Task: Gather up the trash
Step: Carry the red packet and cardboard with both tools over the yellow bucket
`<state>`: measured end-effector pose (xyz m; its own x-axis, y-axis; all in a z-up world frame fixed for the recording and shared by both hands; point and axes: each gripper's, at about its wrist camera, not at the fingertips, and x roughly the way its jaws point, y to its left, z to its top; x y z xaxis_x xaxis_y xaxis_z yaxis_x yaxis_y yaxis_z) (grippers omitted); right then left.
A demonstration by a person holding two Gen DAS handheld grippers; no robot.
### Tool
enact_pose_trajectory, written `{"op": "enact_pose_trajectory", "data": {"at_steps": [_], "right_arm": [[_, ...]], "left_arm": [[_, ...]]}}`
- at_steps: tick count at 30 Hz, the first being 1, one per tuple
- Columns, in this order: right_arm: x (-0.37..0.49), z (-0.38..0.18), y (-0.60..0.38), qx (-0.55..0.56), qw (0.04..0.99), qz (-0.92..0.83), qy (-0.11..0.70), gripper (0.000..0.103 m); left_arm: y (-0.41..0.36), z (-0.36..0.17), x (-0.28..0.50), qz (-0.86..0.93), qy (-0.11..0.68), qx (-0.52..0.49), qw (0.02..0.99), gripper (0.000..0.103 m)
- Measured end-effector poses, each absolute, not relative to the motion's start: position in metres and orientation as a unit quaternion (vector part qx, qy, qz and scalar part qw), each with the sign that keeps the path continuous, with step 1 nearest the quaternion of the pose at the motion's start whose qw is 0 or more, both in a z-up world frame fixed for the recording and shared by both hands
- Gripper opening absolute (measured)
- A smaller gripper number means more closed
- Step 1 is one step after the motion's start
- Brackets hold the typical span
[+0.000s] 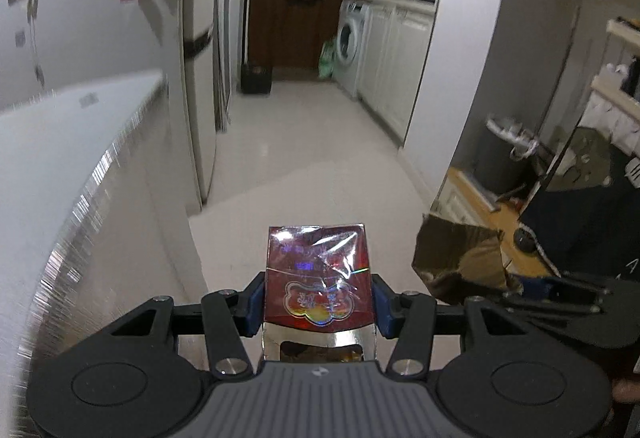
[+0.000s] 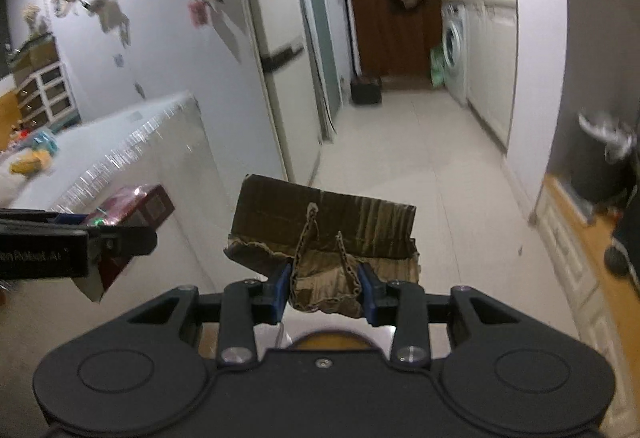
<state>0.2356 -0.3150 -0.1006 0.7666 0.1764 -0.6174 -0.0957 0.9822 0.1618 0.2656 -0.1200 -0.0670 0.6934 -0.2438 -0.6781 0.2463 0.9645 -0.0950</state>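
Both grippers loaded with trash

Up front in my left wrist view, the left gripper (image 1: 318, 302) clamps a red foil-wrapped box (image 1: 318, 278) between its blue pads. Over in my right wrist view, the right gripper (image 2: 325, 292) pinches torn cardboard (image 2: 326, 234), jaws narrow, above the white tiled floor (image 2: 400, 142).

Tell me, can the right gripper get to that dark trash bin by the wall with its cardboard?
Probably yes. The right gripper, jaws shut on the torn cardboard, faces open floor toward the trash bin; nothing visibly blocks the path, though the bin sits some way off to the side.
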Motion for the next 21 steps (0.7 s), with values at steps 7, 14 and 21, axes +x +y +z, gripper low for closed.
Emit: {"op": "enact_pose_trajectory", "data": {"at_steps": [7, 14, 21], "right_arm": [[0.266, -0.170, -0.318, 0.081, 0.907, 0.062, 0.408, 0.037], [0.296, -0.226, -0.318, 0.079, 0.876, 0.062, 0.472, 0.037], [0.318, -0.273, -0.324, 0.083, 0.845, 0.045, 0.527, 0.037]], "left_arm": [[-0.130, -0.132, 0.304, -0.124, 0.427, -0.004, 0.896, 0.053], [-0.130, -0.199, 0.336, -0.112, 0.484, -0.014, 0.868, 0.053], [-0.127, -0.266, 0.360, -0.104, 0.550, -0.029, 0.828, 0.053]]}}
